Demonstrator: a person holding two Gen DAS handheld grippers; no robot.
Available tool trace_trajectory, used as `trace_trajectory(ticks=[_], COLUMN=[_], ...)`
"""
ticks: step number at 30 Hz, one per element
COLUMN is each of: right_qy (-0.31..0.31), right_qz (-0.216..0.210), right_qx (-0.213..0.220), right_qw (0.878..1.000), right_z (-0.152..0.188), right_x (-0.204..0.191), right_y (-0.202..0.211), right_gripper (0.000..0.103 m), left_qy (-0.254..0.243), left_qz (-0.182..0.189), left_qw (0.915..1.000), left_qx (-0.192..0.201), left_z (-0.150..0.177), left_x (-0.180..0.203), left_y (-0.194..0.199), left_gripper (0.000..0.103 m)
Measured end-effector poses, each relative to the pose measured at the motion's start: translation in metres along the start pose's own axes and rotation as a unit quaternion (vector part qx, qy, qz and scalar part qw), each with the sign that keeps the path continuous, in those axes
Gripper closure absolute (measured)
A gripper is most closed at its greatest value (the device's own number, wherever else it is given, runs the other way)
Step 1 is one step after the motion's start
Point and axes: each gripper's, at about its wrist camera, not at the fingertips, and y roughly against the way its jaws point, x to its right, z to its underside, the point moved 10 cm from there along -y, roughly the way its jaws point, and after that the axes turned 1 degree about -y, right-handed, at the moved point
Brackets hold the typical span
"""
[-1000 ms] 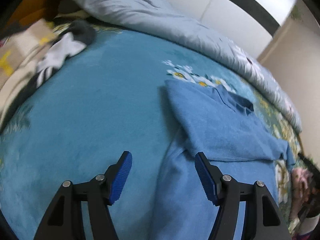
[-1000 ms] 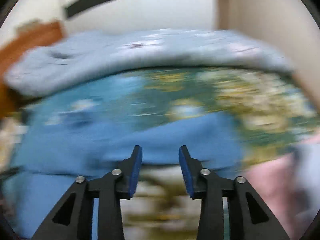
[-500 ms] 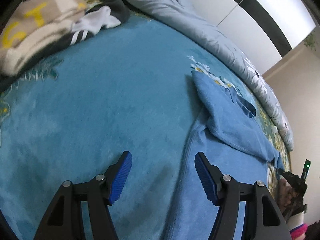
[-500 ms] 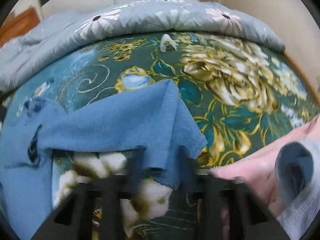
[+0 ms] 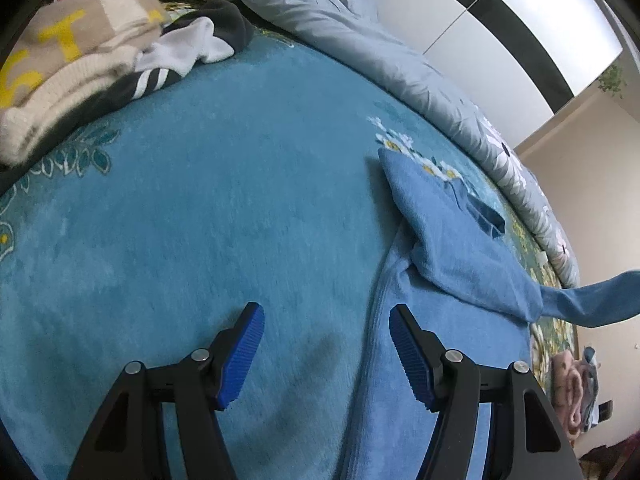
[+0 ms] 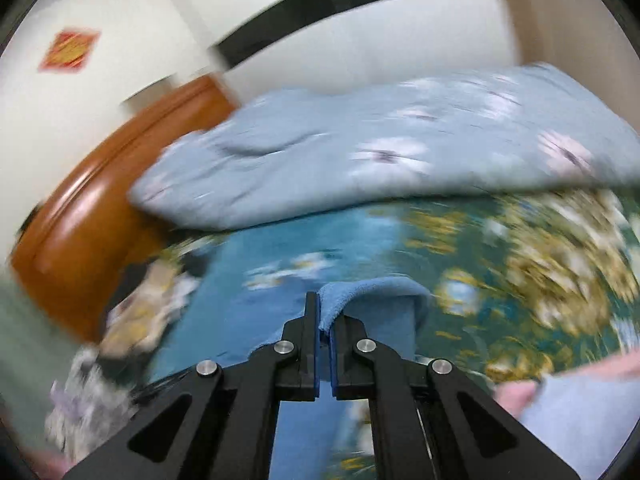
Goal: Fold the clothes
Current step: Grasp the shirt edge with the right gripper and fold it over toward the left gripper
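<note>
A blue sweater lies partly folded on the teal bed cover, right of centre in the left wrist view. One sleeve is lifted off the bed and stretches toward the right edge. My left gripper hovers open over the sweater's left edge, nothing between its blue pads. In the blurred right wrist view my right gripper is shut on the blue sleeve, whose fabric bulges up and drapes over the right finger, high above the bed.
A beige and white knit with yellow letters and a dark striped garment are piled at the upper left. A grey flowered duvet runs along the far side of the bed. Pink clothes sit beyond the bed's right end. A wooden headboard stands behind.
My right gripper shut on the sweater's sleeve and lifted it high off the bed. My left gripper shifted a little across the bed early on, then stayed, still open.
</note>
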Motion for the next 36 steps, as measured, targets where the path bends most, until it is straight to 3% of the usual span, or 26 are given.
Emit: trace_trajectory(ticks=[2,5,13,18,21,26,28,29,32,36], right_qy=[0.036,0.076,0.13,0.153,0.156,0.156,0.145,0.138,0.128,0.142], right_qz=[-0.027,-0.033,-0.042,-0.014,0.006,0.005,-0.011,-0.019,-0.026,0.053], right_qx=[-0.017,-0.06,-0.198,-0.273,-0.292,-0.298,-0.279,-0.263,-0.207,-0.126], right_qw=[0.999,0.995,0.971,0.95,0.944,0.942,0.949,0.955,0.97,0.98], right_z=[-0.003,0.005,0.048,0.098,0.115,0.125,0.118,0.11,0.081,0.052], right_x=[-0.042,-0.087,-0.16,-0.171,-0.162,-0.155,-0.157,-0.156,-0.143,-0.082], right_y=[-0.015,-0.072,-0.249,-0.332,-0.359,-0.372,-0.36,-0.349,-0.307,-0.246], right_gripper=[0.1,0.1,0.099,0.099,0.099,0.094,0.061,0.057,0.057,0.057], left_qy=[0.004,0.008,0.018,0.037,0.042,0.027,0.013,0.002,-0.035,-0.076], left_qz=[0.005,0.011,0.031,0.05,0.057,0.054,0.06,0.065,0.058,0.042], left_qw=[1.0,0.9999,0.9989,0.9976,0.9969,0.9977,0.9977,0.9975,0.9975,0.9962], left_qx=[0.002,0.006,0.031,0.031,0.033,0.032,0.03,0.028,0.018,0.008], left_z=[-0.003,-0.002,-0.011,-0.01,-0.011,-0.015,-0.018,-0.021,-0.032,-0.057], left_x=[-0.002,-0.007,-0.025,-0.039,-0.044,-0.035,-0.023,-0.016,0.009,0.044], left_y=[0.0,0.005,0.022,0.022,0.022,0.02,0.019,0.019,0.012,-0.015], left_gripper=[0.034,0.034,0.034,0.034,0.034,0.034,0.034,0.034,0.034,0.034])
